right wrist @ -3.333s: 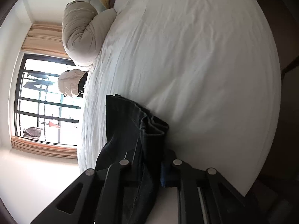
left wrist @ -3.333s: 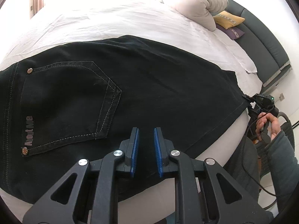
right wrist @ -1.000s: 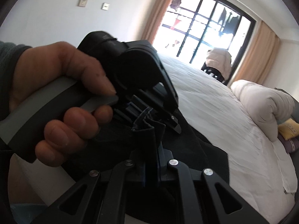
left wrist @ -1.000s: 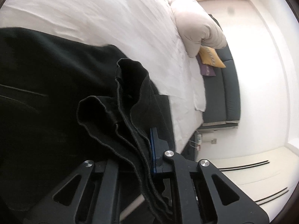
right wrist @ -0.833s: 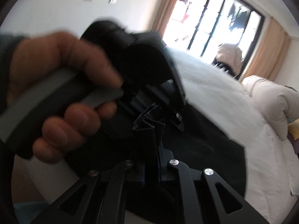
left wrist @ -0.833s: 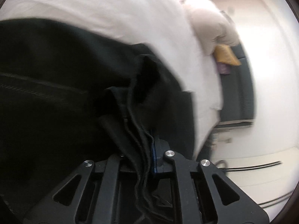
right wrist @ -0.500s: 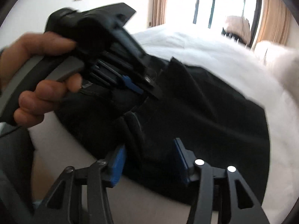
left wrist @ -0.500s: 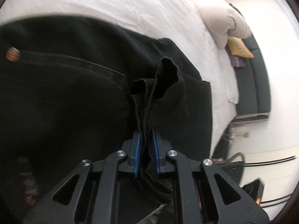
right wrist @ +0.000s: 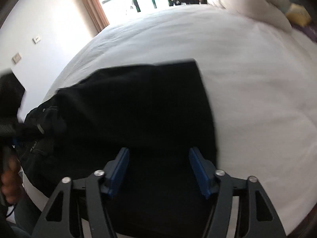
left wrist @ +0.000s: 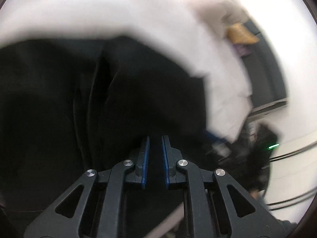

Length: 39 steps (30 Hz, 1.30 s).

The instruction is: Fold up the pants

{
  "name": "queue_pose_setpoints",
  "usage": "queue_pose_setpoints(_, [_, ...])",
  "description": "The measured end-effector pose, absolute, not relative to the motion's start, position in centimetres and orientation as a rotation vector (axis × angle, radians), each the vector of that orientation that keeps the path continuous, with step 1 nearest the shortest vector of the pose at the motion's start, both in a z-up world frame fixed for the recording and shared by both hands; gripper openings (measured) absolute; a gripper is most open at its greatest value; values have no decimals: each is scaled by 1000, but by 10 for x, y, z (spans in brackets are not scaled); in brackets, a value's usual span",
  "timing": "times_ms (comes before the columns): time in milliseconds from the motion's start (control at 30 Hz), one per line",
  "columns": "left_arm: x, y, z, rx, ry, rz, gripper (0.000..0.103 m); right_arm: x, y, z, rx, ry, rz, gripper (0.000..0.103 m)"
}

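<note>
Both have let go: right gripper spread wide, left gripper slightly apart over pants

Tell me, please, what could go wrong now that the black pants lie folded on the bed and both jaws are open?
1. The folded black denim pants lie close to the near edge of the white bed sheet, so a push might slide them off.
2. The left gripper hovers low over a raised crease; its jaws could snag it and undo the fold.
3. The right gripper straddles cloth with wide jaws and could drag it when withdrawing.
</note>
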State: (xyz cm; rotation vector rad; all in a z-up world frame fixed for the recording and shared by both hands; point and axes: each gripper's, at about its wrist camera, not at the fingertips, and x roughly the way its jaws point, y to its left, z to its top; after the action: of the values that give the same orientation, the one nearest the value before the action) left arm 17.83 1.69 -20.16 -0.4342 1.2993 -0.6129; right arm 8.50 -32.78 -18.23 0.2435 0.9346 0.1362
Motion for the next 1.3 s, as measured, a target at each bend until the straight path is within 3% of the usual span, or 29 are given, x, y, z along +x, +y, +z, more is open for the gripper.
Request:
queue_pose_setpoints(67, [162, 26, -212, -515, 1266, -645, 11, 74, -339, -181, 214, 927, 111, 52])
queue_pose_setpoints(167, [143, 39, -219, -573, 1248, -674, 11, 69, -371, -185, 217, 962, -19, 59])
queue_pose_setpoints(233, [138, 46, -219, -585, 1234, -670, 11, 68, -391, -179, 313, 977, -48, 58])
queue_pose_setpoints(367, [138, 41, -210, -527, 1221, -652, 11, 61, -373, -120, 378, 804, 108, 58])
queue_pose_setpoints(433, [133, 35, -210, -528, 1218, -648, 11, 74, -355, -108, 402, 780, 244, 67])
queue_pose_setpoints(600, [128, 29, -203, -487, 1200, -662, 11, 139, -324, -150, 422, 923, 377, 70])
queue_pose_setpoints(633, [128, 31, -203, -483, 1191, -670, 11, 153, -327, -168, 430, 981, 335, 68])
queue_pose_setpoints(667, [127, 37, -204, -475, 1185, -675, 11, 162, -339, -182, 482, 997, 314, 57])
queue_pose_setpoints(700, [127, 37, -203, -465, 1179, -684, 11, 162, -347, -182, 526, 973, 314, 53])
queue_pose_setpoints(833, [121, 40, -200, -421, 1166, -699, 11, 142, -380, -151, 615, 959, 219, 54])
queue_pose_setpoints(867, [119, 37, -198, -405, 1160, -692, 11, 117, -380, -142, 641, 938, 260, 57])
queue_pose_setpoints(967, [114, 19, -184, -437, 1141, -704, 11, 65, -390, -139, 769, 914, 426, 79])
queue_pose_setpoints(1033, [111, 11, -180, -396, 1141, -713, 12, 47, -386, -160, 788, 1009, 472, 79])
queue_pose_setpoints(1067, [110, 6, -185, -359, 1161, -689, 12, 38, -388, -177, 764, 1071, 447, 78])
queue_pose_setpoints(1100, [111, 3, -194, -347, 1192, -668, 11, 25, -394, -192, 756, 1076, 429, 62])
queue_pose_setpoints(1167, [109, 12, -204, -458, 1175, -687, 11, 7, -415, -199, 835, 1013, 405, 51])
queue_pose_setpoints(1233, [108, 17, -201, -488, 1183, -685, 11, -5, -435, -201, 978, 1029, 361, 50])
queue_pose_setpoints(1300, [108, 20, -183, -455, 1165, -668, 12, -7, -442, -188, 938, 1041, 330, 55])
